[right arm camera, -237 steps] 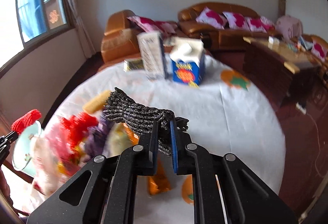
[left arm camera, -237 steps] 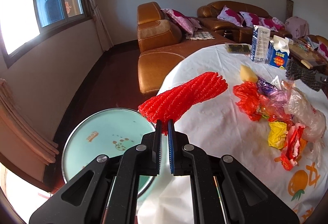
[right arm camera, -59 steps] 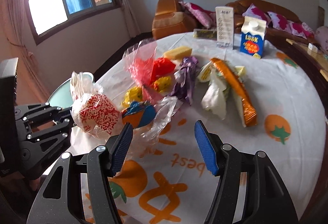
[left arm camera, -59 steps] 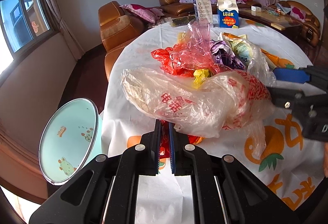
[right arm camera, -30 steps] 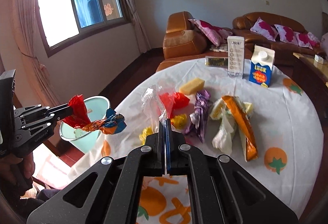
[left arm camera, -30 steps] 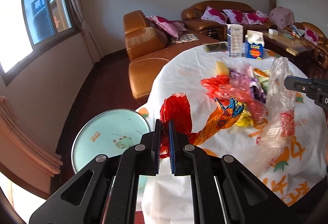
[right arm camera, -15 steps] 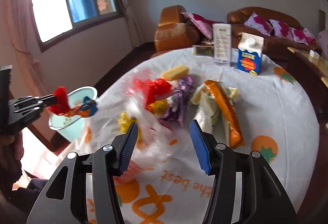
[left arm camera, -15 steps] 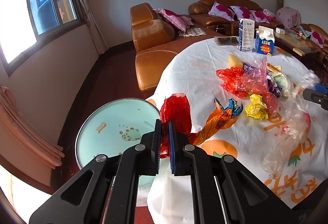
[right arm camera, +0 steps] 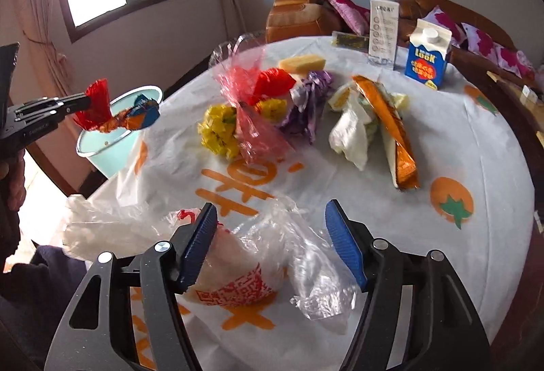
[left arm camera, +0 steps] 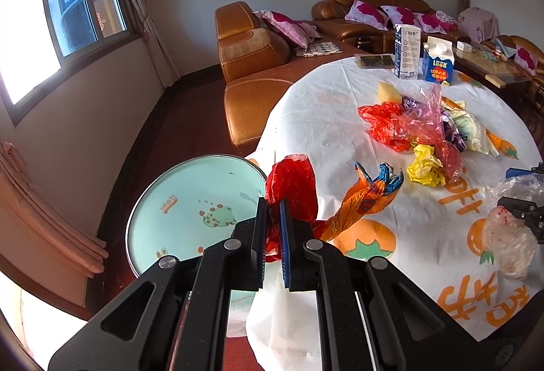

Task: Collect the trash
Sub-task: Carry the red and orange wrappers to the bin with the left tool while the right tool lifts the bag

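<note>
L gripper pinched tight on red/orange wrapper, tail trailing right over table edge; bin sits just left & below, so L is nearer. R gripper wide open, holding nothing, astride clear plastic bag on table.

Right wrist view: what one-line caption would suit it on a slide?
Open right gripper over a clear plastic bag on the littered table, while the left gripper holds a red wrapper above the bin.
</note>
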`<state>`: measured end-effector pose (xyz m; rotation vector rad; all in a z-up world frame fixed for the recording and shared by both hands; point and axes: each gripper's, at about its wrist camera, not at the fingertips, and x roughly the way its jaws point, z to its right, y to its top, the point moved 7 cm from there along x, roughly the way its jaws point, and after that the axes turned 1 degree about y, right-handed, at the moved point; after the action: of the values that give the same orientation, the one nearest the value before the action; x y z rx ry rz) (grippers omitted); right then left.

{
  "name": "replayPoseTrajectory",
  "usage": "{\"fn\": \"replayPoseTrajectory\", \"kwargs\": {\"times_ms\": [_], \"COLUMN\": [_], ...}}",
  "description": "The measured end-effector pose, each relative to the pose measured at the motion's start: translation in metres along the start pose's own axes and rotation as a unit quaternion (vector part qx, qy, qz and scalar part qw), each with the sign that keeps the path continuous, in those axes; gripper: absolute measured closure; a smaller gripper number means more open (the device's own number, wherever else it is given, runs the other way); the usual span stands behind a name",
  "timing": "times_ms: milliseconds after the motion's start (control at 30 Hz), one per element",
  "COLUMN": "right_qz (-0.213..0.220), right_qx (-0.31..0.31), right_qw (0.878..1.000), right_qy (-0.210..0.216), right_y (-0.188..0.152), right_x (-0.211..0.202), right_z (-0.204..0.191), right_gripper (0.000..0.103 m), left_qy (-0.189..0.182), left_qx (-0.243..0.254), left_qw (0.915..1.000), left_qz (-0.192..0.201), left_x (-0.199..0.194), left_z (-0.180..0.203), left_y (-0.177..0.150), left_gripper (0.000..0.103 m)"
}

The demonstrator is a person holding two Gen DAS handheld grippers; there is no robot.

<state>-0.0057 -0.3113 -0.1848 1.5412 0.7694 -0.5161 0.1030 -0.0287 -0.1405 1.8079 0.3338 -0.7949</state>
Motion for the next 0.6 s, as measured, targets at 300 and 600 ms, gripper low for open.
{"fn": "replayPoseTrajectory", "kwargs": {"times_ms": [300,600], "right_qz": [-0.011,0.037], "right_qx": [-0.017,0.001], "right_qw": [0.999,0.997], "right_qy": [0.030,0.068], "right_y": [-0.011,0.036], "right_x": [0.004,-0.011], "right_z": [-0.015,-0.034], "right_gripper": [0.094,0.095], "left_qy": [0.003,0.029], "left_qx": [-0.005,-0.028], "left_qw": [1.0000,0.9990], "left_qz": [0.006,0.018], "left_x": [-0.005,-0.011], "left_z": [-0.003,-0.034], "left_y": [0.000,0.010], "left_gripper": [0.096,0.096]}}
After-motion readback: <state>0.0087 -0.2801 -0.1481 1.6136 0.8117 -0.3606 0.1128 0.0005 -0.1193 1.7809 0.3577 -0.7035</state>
